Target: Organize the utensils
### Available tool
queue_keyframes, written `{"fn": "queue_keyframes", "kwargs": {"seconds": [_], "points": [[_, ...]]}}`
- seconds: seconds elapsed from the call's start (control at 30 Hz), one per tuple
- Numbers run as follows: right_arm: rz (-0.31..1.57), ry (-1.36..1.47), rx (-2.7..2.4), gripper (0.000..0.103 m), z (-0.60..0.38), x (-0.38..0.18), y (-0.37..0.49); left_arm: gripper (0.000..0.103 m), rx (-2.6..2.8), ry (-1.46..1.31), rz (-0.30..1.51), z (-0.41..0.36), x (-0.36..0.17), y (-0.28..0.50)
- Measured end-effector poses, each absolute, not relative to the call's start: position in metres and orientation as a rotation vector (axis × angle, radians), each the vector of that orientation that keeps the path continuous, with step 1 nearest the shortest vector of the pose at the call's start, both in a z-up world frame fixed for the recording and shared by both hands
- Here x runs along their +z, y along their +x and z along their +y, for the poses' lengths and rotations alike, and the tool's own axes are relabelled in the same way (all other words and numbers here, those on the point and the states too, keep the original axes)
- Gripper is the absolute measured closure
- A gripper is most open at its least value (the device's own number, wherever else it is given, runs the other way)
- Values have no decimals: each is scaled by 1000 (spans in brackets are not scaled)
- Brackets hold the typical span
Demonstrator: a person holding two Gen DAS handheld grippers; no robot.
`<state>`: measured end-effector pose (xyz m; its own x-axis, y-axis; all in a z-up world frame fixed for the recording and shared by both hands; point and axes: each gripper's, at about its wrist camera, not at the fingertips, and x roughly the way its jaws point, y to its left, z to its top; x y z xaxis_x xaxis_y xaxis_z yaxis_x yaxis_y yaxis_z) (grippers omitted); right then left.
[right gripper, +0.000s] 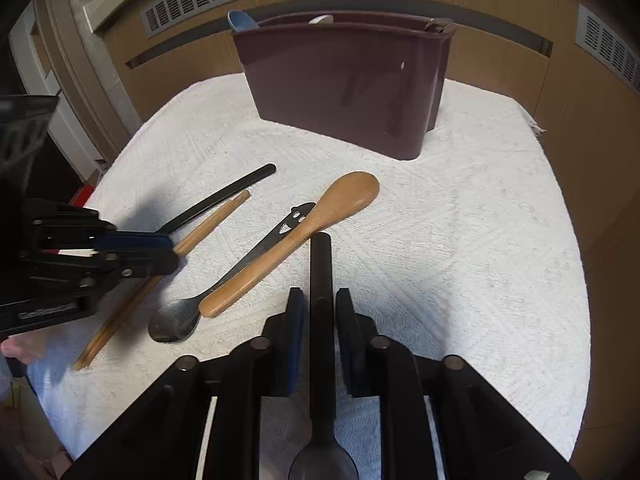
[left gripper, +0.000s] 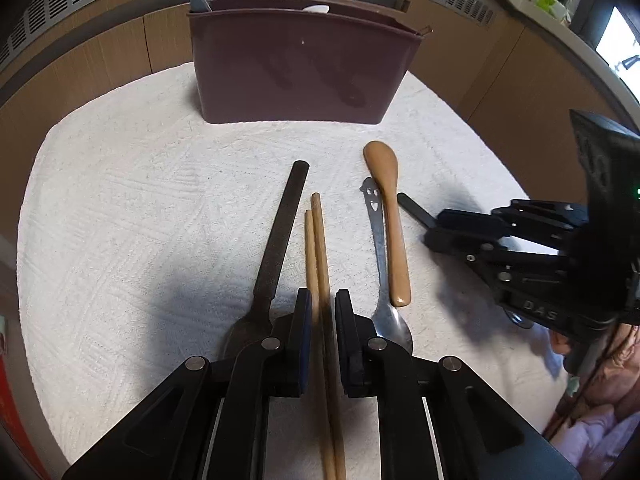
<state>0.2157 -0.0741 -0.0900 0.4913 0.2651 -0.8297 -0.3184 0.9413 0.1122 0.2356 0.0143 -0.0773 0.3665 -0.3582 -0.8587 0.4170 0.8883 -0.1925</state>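
Lying on a white textured cloth (left gripper: 120,208) over the counter: one pair of wooden chopsticks (left gripper: 318,248), one black-handled spoon (left gripper: 280,236), one steel spoon (left gripper: 380,264) with a smiley-face cutout in its handle, one wooden spoon (left gripper: 390,216) resting against the steel one.

Left gripper (left gripper: 320,320): jaws narrowly apart, straddling the chopsticks, both sticks running between the pads; whether the pads press on them, cannot tell.

Right gripper (right gripper: 316,320): jaws narrowly apart around a second black-handled spoon (right gripper: 321,280), bowl toward the camera, handle pointing forward; contact with the pads cannot be told.

Maroon utensil holder (left gripper: 296,68): upright at the far edge of the cloth, well apart from the loose pieces. A blue utensil tip (right gripper: 240,22) and a white one (right gripper: 322,20) show above its rim.
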Motion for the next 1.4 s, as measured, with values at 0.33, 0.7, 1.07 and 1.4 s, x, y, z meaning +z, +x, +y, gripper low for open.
{"fn": "queue_keyframes", "kwargs": {"seconds": [0.33,0.7,1.07,1.4], "points": [[984,-90,342,92,-77,-86,207,90,-454,111,1116,12,-81,246],[954,-53,338,92,-80,-80,202,97,-414,230,1113,-14,-84,256],[799,-15,347,92,-86,-33,163,97,-368,-144,735,38,-21,186],[698,-53,346,92,-76,3,142,97,-408,-178,631,47,20,150]]}}
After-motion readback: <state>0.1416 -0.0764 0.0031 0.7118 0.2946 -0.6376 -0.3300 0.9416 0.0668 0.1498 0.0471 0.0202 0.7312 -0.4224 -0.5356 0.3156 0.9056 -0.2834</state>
